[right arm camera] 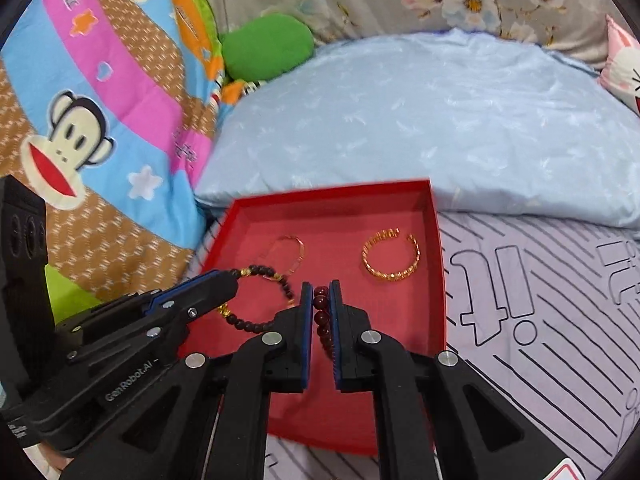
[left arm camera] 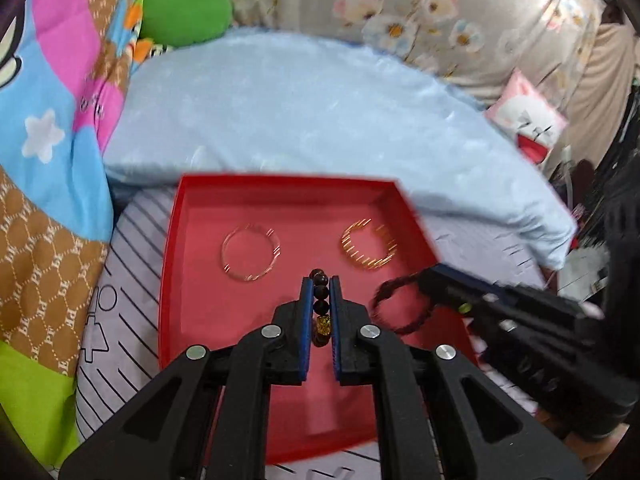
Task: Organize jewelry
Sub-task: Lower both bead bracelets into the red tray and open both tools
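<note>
A red tray (left arm camera: 208,208) (right arm camera: 438,280) lies on the bed. A thin clear bangle (left arm camera: 250,253) (right arm camera: 289,252) and a gold bracelet (left arm camera: 369,245) (right arm camera: 391,256) lie in its far half. My left gripper (left arm camera: 320,284) is shut on a dark bead bracelet (left arm camera: 321,304) with gold beads, held above the tray; the left gripper (right arm camera: 236,276) and this bracelet (right arm camera: 260,300) show in the right wrist view. My right gripper (right arm camera: 320,288) is shut on a dark red bead bracelet (right arm camera: 323,316) over the tray; the right gripper (left arm camera: 424,280) and its bracelet (left arm camera: 396,304) show in the left wrist view.
A light blue pillow (left arm camera: 320,112) (right arm camera: 440,120) lies just behind the tray. A colourful cartoon quilt (left arm camera: 52,140) (right arm camera: 100,100) rises on the left. A green plush (left arm camera: 184,12) sits at the back. The striped lilac sheet (right arm camera: 540,300) lies to the right.
</note>
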The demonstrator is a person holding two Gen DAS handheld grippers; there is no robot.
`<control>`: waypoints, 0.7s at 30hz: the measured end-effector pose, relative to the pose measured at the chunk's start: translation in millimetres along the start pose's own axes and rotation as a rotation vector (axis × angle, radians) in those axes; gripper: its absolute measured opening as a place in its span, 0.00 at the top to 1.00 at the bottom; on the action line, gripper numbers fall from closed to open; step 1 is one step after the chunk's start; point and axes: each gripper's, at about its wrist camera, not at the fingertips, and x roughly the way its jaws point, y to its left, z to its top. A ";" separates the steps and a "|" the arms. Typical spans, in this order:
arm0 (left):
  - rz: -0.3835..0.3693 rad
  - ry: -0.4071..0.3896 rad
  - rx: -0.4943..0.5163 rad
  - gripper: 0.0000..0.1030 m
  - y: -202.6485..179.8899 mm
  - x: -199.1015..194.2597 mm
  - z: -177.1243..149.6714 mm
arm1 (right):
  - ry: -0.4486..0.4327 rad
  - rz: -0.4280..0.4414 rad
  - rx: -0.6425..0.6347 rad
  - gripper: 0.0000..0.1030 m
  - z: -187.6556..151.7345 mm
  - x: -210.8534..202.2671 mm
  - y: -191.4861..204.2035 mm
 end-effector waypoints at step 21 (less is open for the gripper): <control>0.292 -0.003 0.102 0.49 13.0 19.9 -22.2 | -0.027 -0.204 -0.080 0.68 -5.7 18.3 -11.6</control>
